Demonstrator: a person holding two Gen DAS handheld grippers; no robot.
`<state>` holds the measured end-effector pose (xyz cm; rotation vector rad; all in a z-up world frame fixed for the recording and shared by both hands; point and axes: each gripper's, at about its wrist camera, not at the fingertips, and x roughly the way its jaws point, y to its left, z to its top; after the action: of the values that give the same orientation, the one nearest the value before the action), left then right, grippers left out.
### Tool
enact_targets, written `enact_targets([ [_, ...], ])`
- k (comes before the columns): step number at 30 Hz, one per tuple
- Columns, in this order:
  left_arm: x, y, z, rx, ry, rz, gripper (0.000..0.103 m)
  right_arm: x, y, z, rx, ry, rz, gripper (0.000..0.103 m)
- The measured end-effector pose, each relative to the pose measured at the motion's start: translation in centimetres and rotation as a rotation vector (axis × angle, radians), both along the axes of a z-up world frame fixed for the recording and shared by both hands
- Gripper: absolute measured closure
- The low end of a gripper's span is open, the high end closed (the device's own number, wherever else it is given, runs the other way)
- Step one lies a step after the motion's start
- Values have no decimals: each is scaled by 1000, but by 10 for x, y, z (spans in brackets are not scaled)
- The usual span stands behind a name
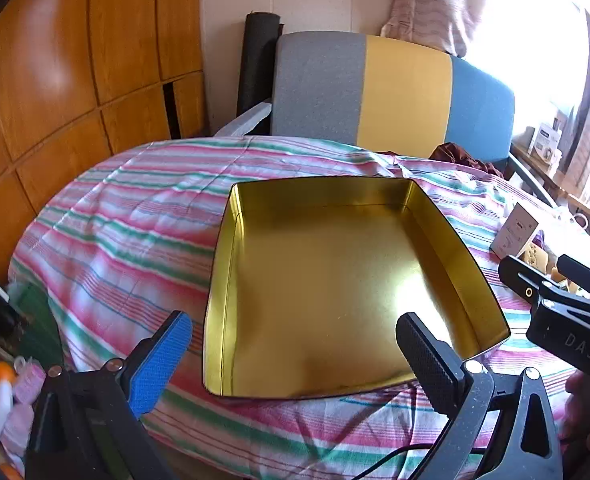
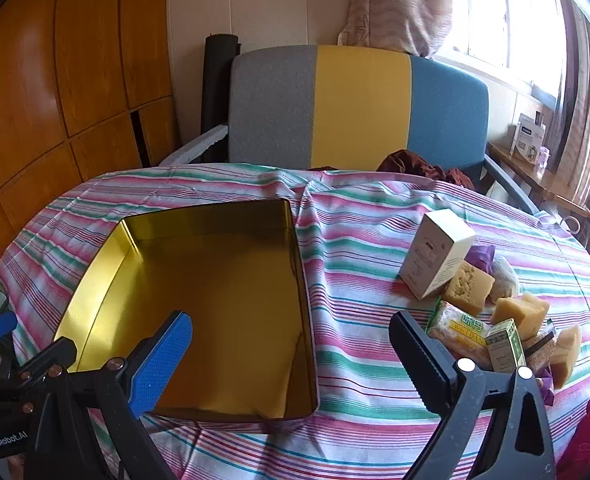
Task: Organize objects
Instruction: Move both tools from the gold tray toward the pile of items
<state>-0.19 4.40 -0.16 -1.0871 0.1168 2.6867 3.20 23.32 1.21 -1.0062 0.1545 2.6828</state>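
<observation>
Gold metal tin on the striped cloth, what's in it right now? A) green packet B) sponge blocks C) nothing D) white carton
C: the gold rectangular metal tin shows only its bare shiny floor, while the white cardboard carton, tan sponge-like blocks and green-and-yellow packet all lie on the striped cloth beside it.

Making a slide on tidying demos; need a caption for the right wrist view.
Open right gripper above striped tablecloth, between empty gold tin and a cluster of small items.

One gold tin (image 2: pixel 199 304), one white carton (image 2: pixel 435 254), three tan sponge-like blocks (image 2: pixel 469 286) (perhaps more under the pile), one small green box (image 2: pixel 505 346), one wrapped packet (image 2: pixel 461 330)
</observation>
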Motion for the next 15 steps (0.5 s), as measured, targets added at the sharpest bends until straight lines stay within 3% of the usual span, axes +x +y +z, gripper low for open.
enact_targets([
  [15,2,64,15,-88,76,-162,0,26,82,6,-4,-29,-155,2],
])
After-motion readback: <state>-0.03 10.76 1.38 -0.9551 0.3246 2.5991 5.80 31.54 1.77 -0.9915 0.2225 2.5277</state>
